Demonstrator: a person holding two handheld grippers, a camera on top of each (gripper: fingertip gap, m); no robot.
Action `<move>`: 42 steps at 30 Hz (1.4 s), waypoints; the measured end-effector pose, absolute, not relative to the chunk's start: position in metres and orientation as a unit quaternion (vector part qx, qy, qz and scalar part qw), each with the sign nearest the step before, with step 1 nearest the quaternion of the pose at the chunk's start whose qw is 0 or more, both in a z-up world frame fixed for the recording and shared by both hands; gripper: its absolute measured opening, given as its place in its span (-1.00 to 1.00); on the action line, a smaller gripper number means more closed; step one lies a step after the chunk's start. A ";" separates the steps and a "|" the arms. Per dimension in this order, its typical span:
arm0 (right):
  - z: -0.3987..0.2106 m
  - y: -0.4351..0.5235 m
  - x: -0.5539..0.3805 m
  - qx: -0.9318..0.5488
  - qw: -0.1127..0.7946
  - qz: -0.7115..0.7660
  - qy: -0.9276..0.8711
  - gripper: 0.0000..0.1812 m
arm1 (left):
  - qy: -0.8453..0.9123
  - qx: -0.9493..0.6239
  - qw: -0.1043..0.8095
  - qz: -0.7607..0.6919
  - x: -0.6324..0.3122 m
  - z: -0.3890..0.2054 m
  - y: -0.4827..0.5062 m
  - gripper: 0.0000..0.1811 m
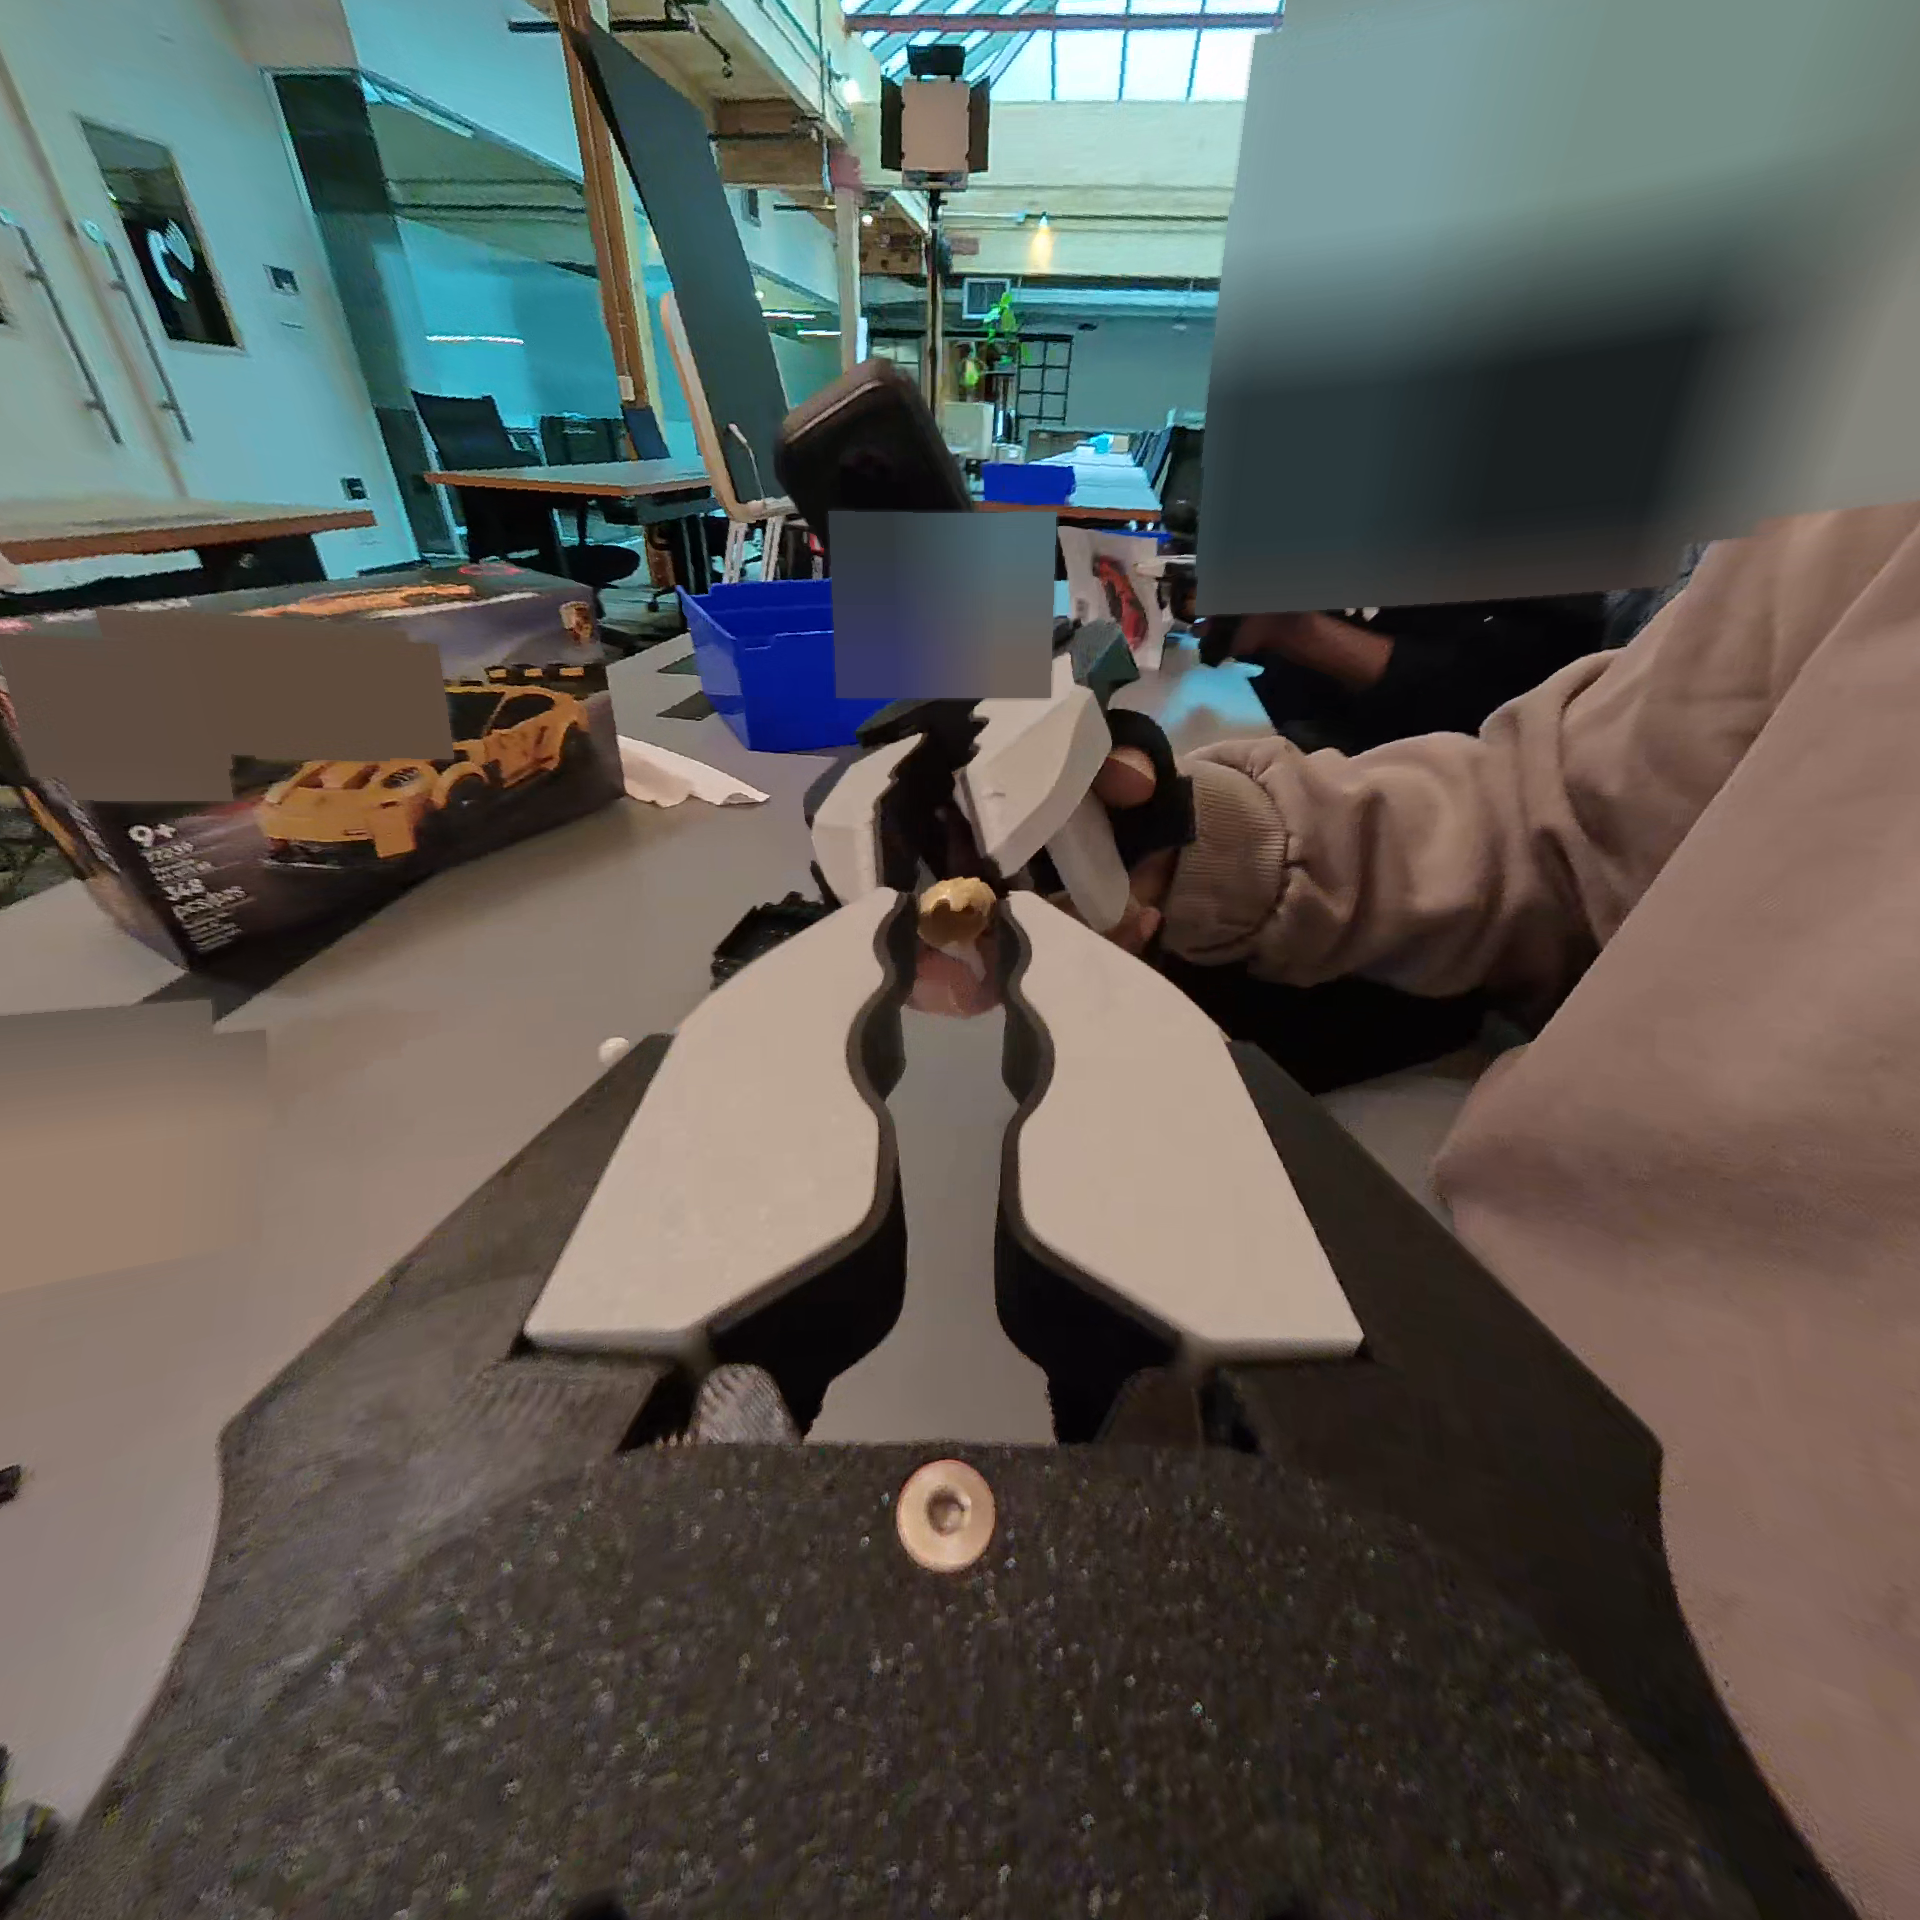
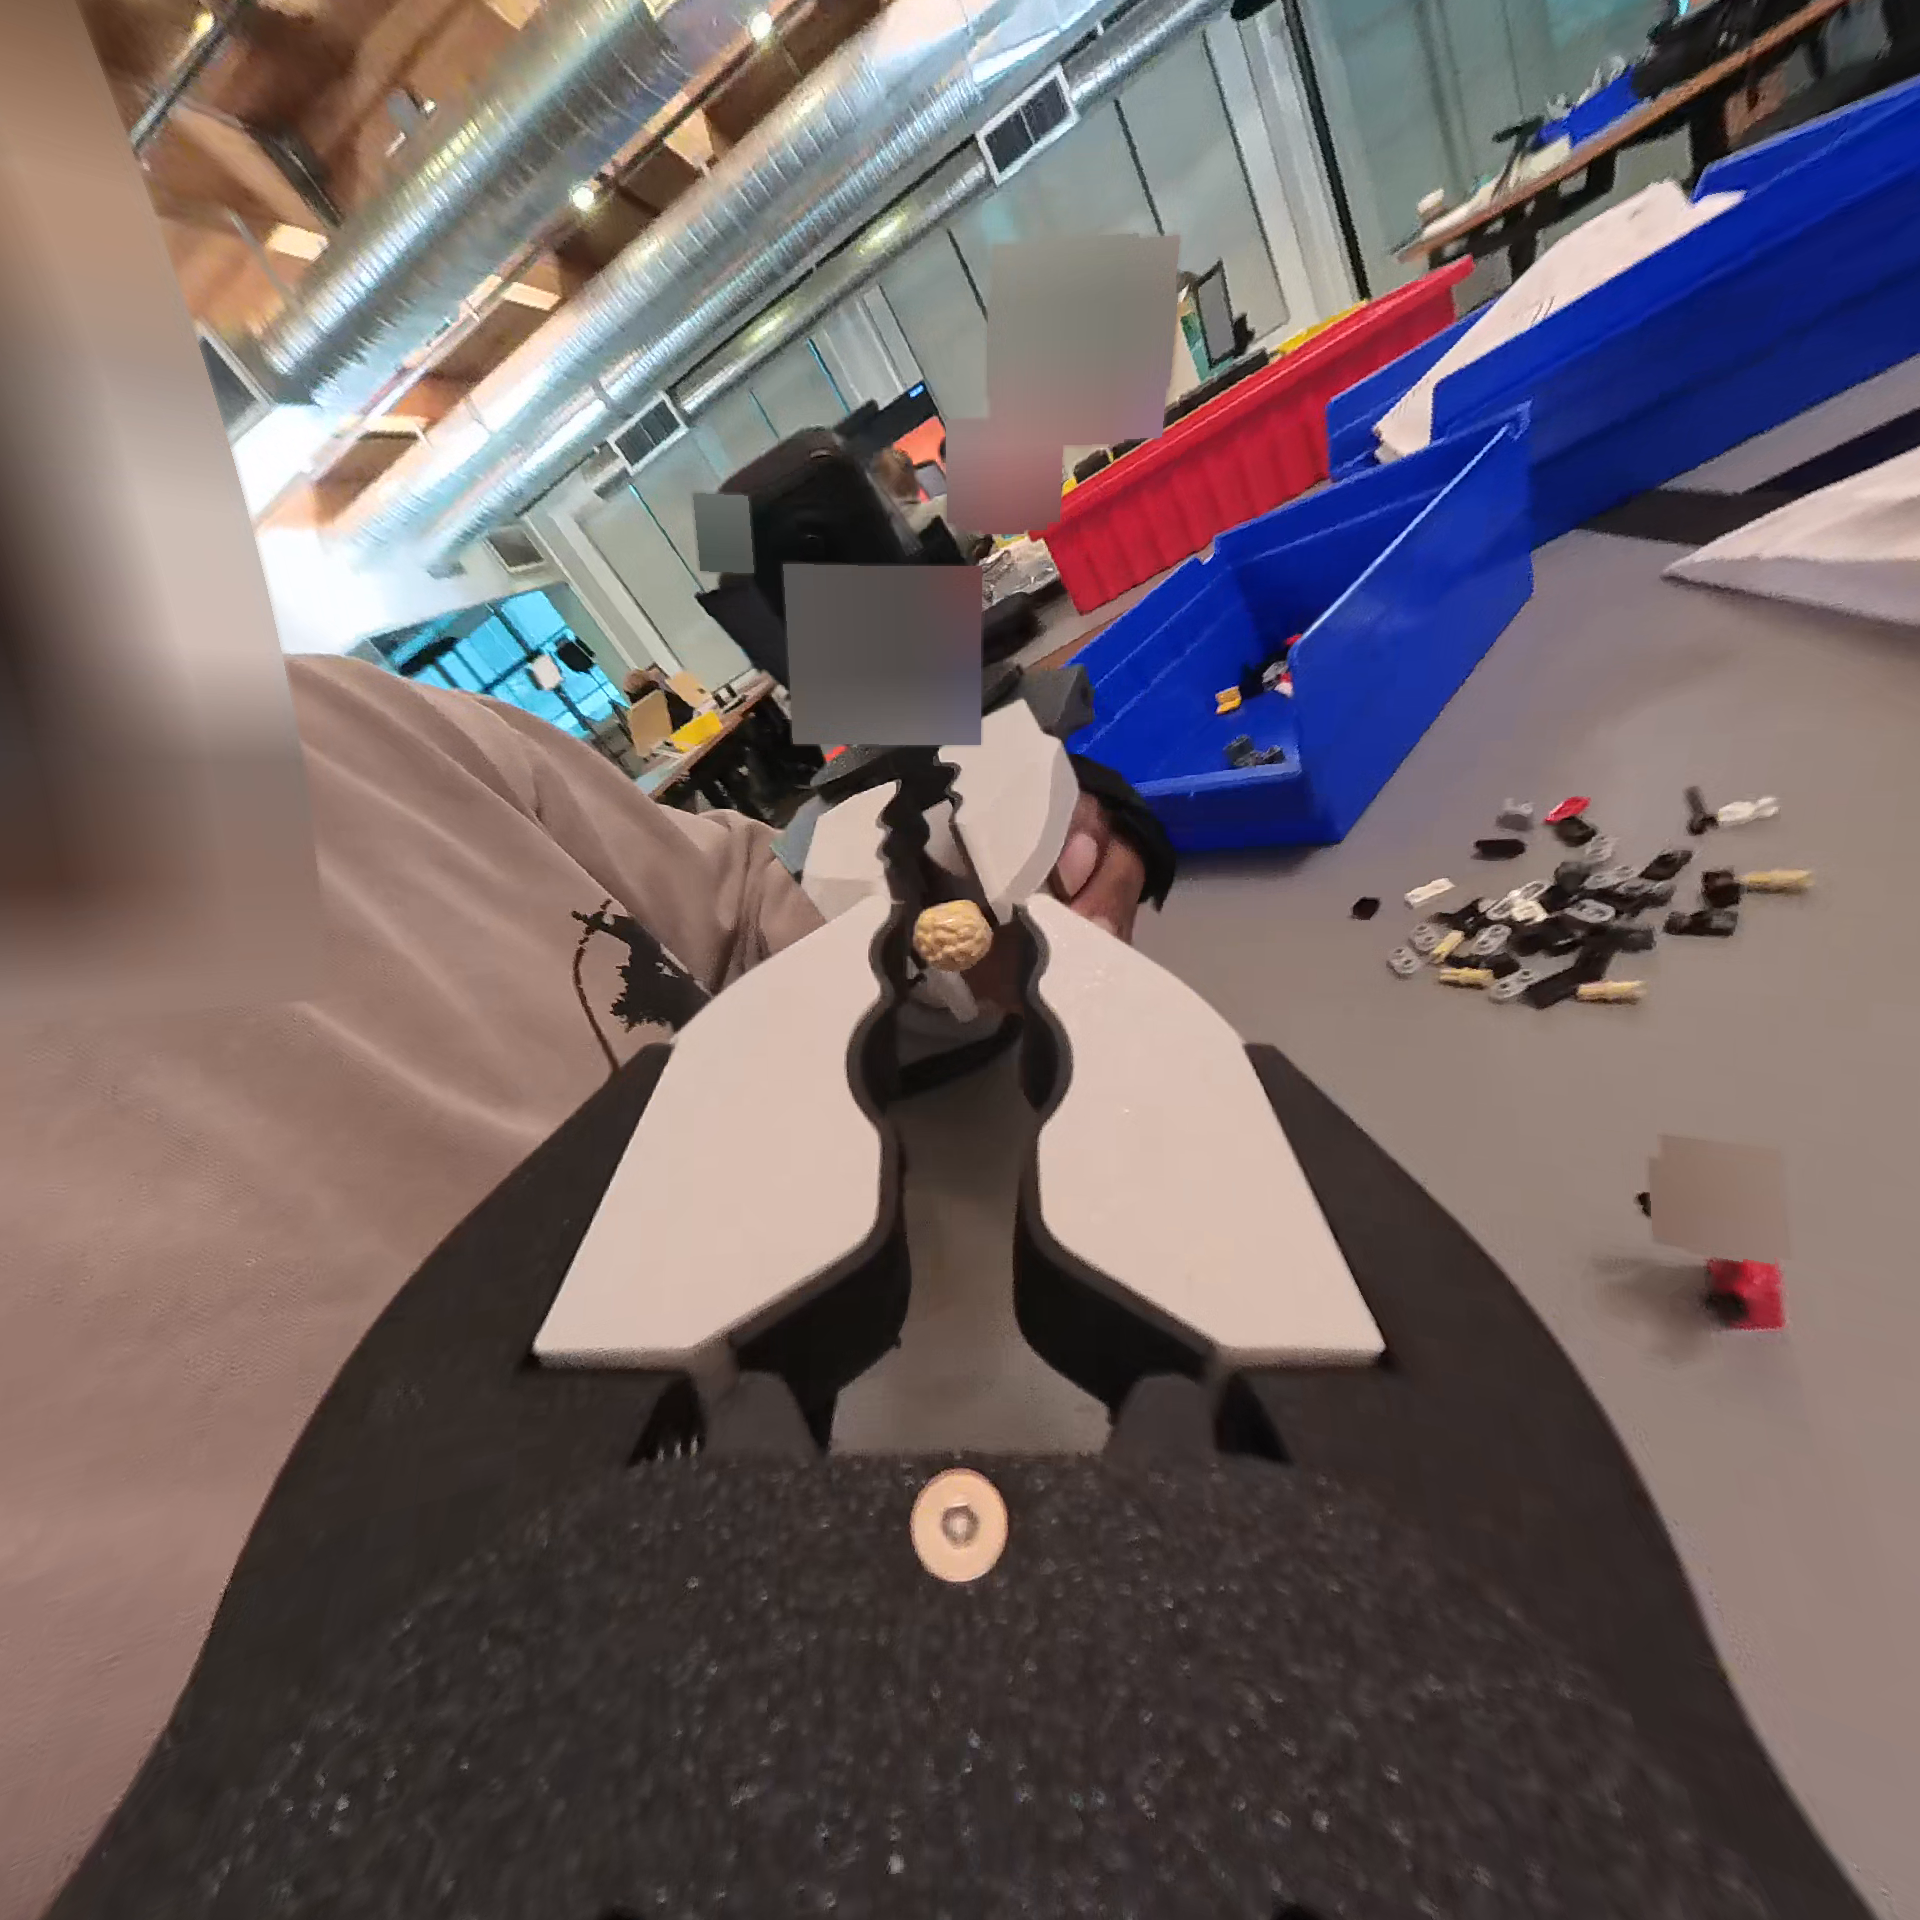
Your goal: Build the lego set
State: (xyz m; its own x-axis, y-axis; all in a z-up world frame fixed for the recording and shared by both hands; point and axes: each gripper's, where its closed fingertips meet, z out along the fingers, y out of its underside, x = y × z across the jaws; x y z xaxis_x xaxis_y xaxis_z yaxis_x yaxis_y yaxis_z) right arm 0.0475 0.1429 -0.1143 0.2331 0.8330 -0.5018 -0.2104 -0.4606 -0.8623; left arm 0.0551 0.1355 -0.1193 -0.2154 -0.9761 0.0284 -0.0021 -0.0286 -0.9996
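Tan and knobbly, a small lego piece [image 1: 956,902] sits right at the tips of the left tool [image 1: 954,920] in the left wrist view, its white fingers [image 1: 774,1091] drawn close with only a narrow gap, pinching the piece. Tip to tip ahead of it is the right tool [image 1: 940,821], held by a gloved hand [image 1: 1143,800] in a beige sleeve [image 1: 1403,831]; its tips meet at the same piece, though whether they squeeze it is unclear. Off to the left of the tool on the grey bench [image 1: 499,997] lies the set's box [image 1: 343,758] with a yellow car pictured on it, and farther ahead a blue bin [image 1: 748,665].

From the right wrist view, the right tool [image 2: 954,940] has its fingers nearly together at the tan piece [image 2: 952,935], which has a pale stub below it. Facing it, the left tool [image 2: 925,831] comes in from beyond. To the right of the tool a heap of loose pieces [image 2: 1558,914], black, grey, tan, lies on the bench [image 2: 1455,1143], a red brick [image 2: 1751,1294] nearer, and blue bins [image 2: 1351,644] and a red bin [image 2: 1247,457] beyond.
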 end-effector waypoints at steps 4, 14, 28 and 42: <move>-0.118 0.143 0.047 -0.649 0.431 0.586 -0.225 -0.83 | 0.556 -0.446 0.454 -0.534 0.055 -0.121 0.136 -0.85; -0.121 0.142 0.044 -0.656 0.387 0.617 -0.197 -0.86 | 0.578 -0.434 0.494 -0.484 0.055 -0.122 0.139 -0.85; -0.154 0.198 0.091 -0.782 0.412 0.417 -0.209 -0.86 | 0.592 -0.610 0.390 -0.354 0.070 -0.227 0.219 -0.64; -0.166 0.192 0.101 -0.773 0.407 0.445 -0.197 -0.86 | 0.650 -0.619 0.308 -0.315 0.095 -0.263 0.238 -0.78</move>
